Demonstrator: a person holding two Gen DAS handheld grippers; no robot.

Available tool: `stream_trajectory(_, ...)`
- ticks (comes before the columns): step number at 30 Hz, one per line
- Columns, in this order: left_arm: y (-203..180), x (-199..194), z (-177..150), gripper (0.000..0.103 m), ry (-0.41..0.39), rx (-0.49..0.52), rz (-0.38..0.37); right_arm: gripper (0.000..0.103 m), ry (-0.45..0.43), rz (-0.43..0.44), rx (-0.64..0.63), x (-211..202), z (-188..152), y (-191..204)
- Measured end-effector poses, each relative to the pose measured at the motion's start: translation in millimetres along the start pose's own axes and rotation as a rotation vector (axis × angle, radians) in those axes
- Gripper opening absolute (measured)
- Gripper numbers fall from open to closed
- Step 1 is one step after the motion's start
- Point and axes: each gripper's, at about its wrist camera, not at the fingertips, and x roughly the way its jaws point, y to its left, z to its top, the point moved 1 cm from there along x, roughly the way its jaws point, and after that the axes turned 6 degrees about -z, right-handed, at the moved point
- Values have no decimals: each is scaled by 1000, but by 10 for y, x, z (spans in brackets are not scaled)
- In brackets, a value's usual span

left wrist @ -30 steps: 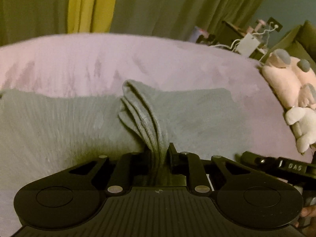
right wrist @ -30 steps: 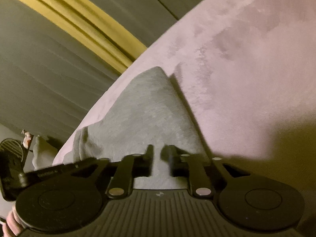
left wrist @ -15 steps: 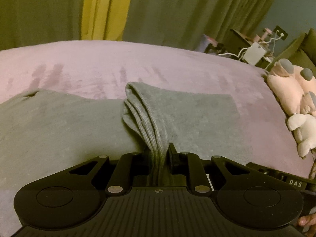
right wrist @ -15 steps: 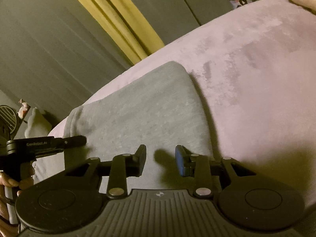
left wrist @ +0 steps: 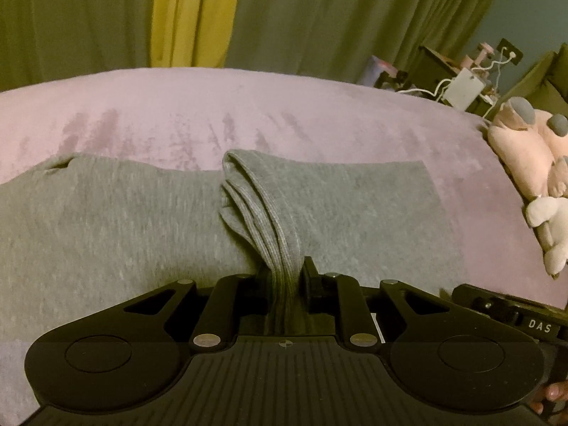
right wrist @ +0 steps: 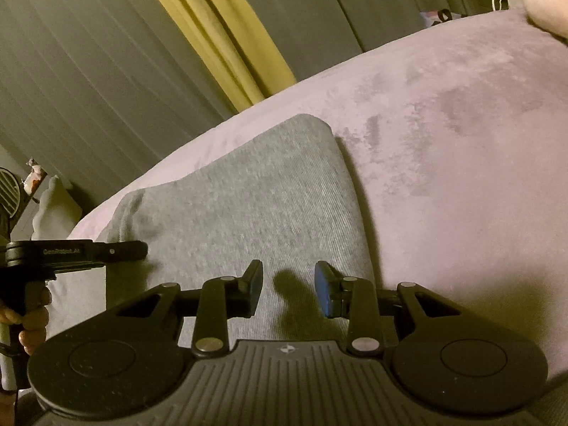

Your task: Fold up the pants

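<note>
Right, we see the grey knit pants (left wrist: 355,209) lying flat across the pink plush bed cover (left wrist: 248,106), partly folded, with one ribbed cuff end (left wrist: 262,213) pulled up off the layer below. Our left gripper (left wrist: 285,277) is clamped tight on that bunched ribbed cuff end; fabric fills the narrow gap between the black fingers (left wrist: 310,280) and runs from there toward the far edge of the pants. Left of the cuff the pants spread wide toward the frame edge; right of it a squared folded panel ends near the bed's right side.

In the right wrist view, the right gripper (right wrist: 288,293) hangs just over the pants (right wrist: 248,206) with its jaws apart and nothing between them, only its own shadow on the cloth below. We cannot tell if the blue-faced pads (right wrist: 321,291) touch the fabric. The left gripper's black body (right wrist: 71,252) pokes in from the left edge, a person's hand (right wrist: 30,316) wrapped on its handle.

Pink and white stuffed toys (left wrist: 525,163) sit at the right edge of the bed. Grey-green curtains (left wrist: 337,17) with a yellow curtain strip (left wrist: 191,14) hang behind. White cables and clutter (left wrist: 465,85) sit beyond the far right corner.
</note>
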Motion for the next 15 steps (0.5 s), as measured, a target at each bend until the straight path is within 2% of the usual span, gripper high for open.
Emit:
stream_trajectory(11,12,-7,6,19,0,-3,2,32,-37,-29,-27,-113,31,46)
stream_trajectory(12,15,-30,15,19,-3,0,0,33,-45,-26,-28,-130,41,55)
stream_trajectory(15,27,-121,53,19,-26,17,16,51,-70,-29,-76,-177,27,113)
